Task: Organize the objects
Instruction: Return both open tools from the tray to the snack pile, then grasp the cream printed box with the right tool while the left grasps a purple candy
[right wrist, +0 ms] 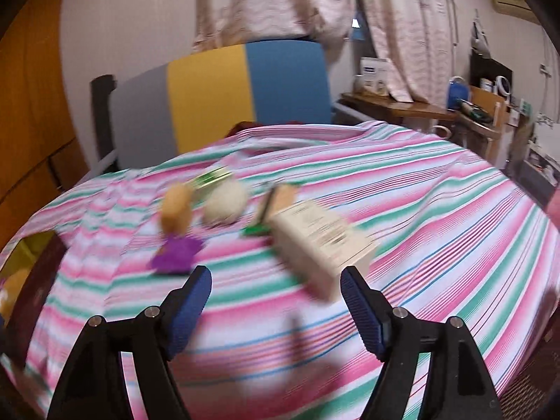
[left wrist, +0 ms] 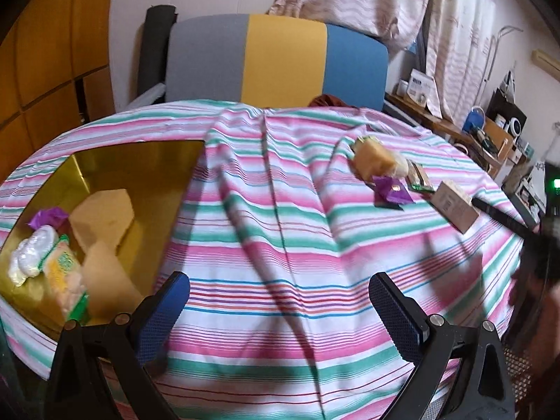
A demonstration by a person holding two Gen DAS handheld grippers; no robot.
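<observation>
A gold tray [left wrist: 140,168] lies at the left of the striped tablecloth [left wrist: 280,217]. It holds tan boxes [left wrist: 105,217], a white packet [left wrist: 31,255], a yellow-green packet [left wrist: 64,269] and a purple wrapper [left wrist: 47,217]. Further right on the cloth lie a yellow snack [left wrist: 374,161], a purple wrapper [left wrist: 392,192], a green packet [left wrist: 420,178] and a beige carton [left wrist: 455,206]. My left gripper [left wrist: 280,283] is open over bare cloth, beside the tray. My right gripper [right wrist: 276,274] is open and holds nothing, with the blurred beige carton [right wrist: 322,241] just beyond its right finger and the purple wrapper [right wrist: 178,252] beyond its left.
A chair with a grey, yellow and blue back [left wrist: 276,59] stands behind the table. A cluttered wooden side table [left wrist: 490,129] is at the far right, under curtains. Wooden cupboards [left wrist: 45,52] line the left wall. A white round packet [right wrist: 225,204] lies mid-table.
</observation>
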